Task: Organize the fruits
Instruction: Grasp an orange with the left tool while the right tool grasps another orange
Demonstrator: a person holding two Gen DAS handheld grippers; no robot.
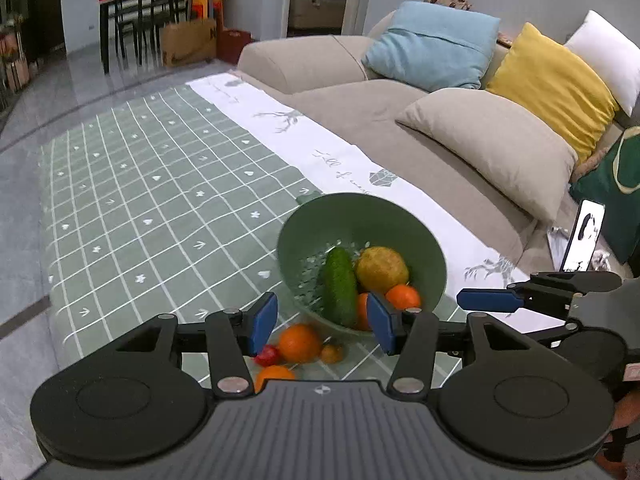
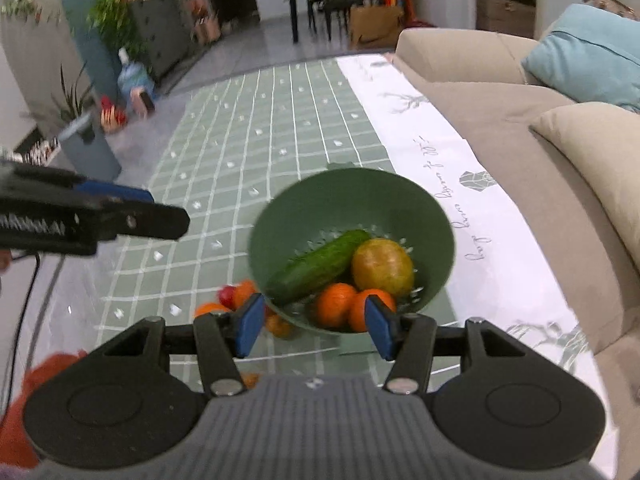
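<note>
A green colander bowl (image 1: 416,232) stands on the checked tablecloth and holds a cucumber (image 1: 339,286), a yellow-green round fruit (image 1: 381,269) and two oranges (image 1: 404,297). It also shows in the right wrist view (image 2: 348,200) with the cucumber (image 2: 316,266). Loose beside the bowl lie an orange (image 1: 299,343), a small red fruit (image 1: 267,355) and more small oranges (image 1: 331,353). My left gripper (image 1: 322,324) is open and empty above the loose fruit. My right gripper (image 2: 316,326) is open and empty at the bowl's near rim.
A beige sofa (image 1: 360,92) with blue, yellow and white cushions runs along the right. A phone (image 1: 582,240) stands propped by the sofa. The green checked cloth (image 1: 160,200) stretches left of the bowl. A dark table and chairs (image 1: 140,4) stand far back.
</note>
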